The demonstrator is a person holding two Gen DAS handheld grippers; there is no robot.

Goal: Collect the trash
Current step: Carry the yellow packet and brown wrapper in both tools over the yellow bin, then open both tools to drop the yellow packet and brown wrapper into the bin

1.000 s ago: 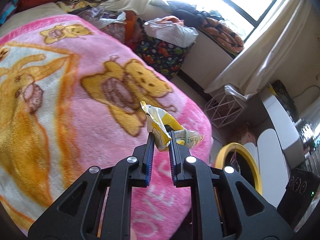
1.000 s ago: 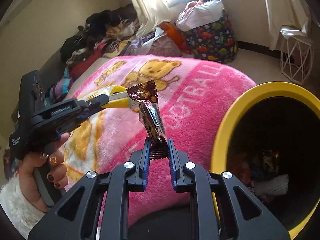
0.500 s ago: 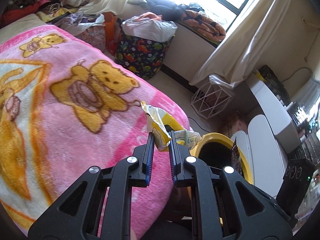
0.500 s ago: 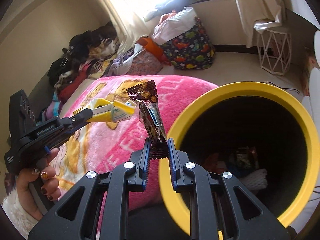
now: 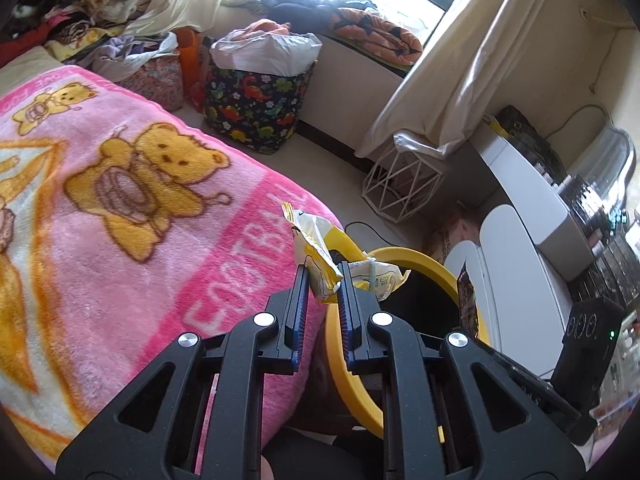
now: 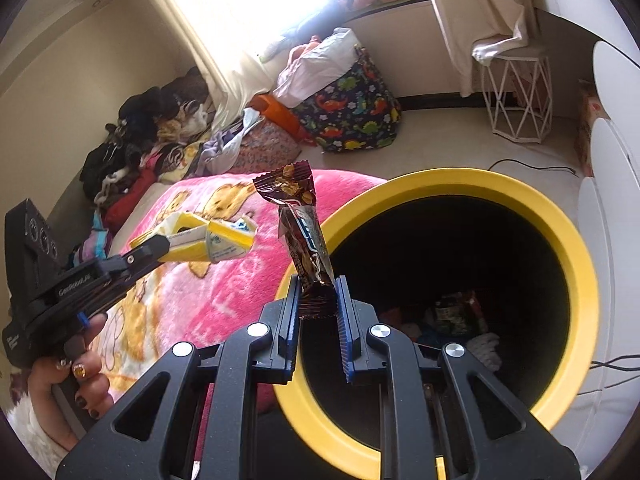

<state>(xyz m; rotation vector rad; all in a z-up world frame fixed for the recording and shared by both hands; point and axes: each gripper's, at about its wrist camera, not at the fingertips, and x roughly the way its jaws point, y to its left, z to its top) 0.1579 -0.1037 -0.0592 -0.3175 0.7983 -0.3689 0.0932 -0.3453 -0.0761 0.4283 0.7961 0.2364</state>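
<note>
**A:** Nearest first. What have your fingers got?

**B:** My right gripper (image 6: 318,294) is pinching the bottom end of a brown snack wrapper (image 6: 302,236). The wrapper stands nearly upright, its crimped top leaning a little left. My left gripper (image 5: 323,286) is pinching a crumpled yellow-and-white wrapper (image 5: 320,248), which sticks up and spills to the right past the pad. Both pairs of jaws are nearly together, parted only by what they hold.

**A:** Where do they hang?

**B:** The brown wrapper sits over the near left rim of the yellow bin (image 6: 560,240). The bin's mouth is wide and dark; some trash (image 6: 460,314) already lies at the bottom. From the right wrist view, my left gripper (image 6: 168,246) comes in from the left over the pink bear blanket (image 6: 224,296), short of the rim, with my left hand (image 6: 76,380) on its handle. From the left wrist view, its wrapper shows against the bin's (image 5: 424,260) far rim and the blanket's (image 5: 120,280) right edge.

**A:** Farther out?

**B:** Past the blanket, a dinosaur-print bag (image 6: 352,116) on the floor, stuffed with white plastic. Right of it, a white wire stool (image 6: 518,100) under the curtain (image 6: 472,12). Far left, heaped clothes (image 6: 136,140) against the wall. A black cable (image 6: 532,166) trails on the floor behind the bin.
</note>
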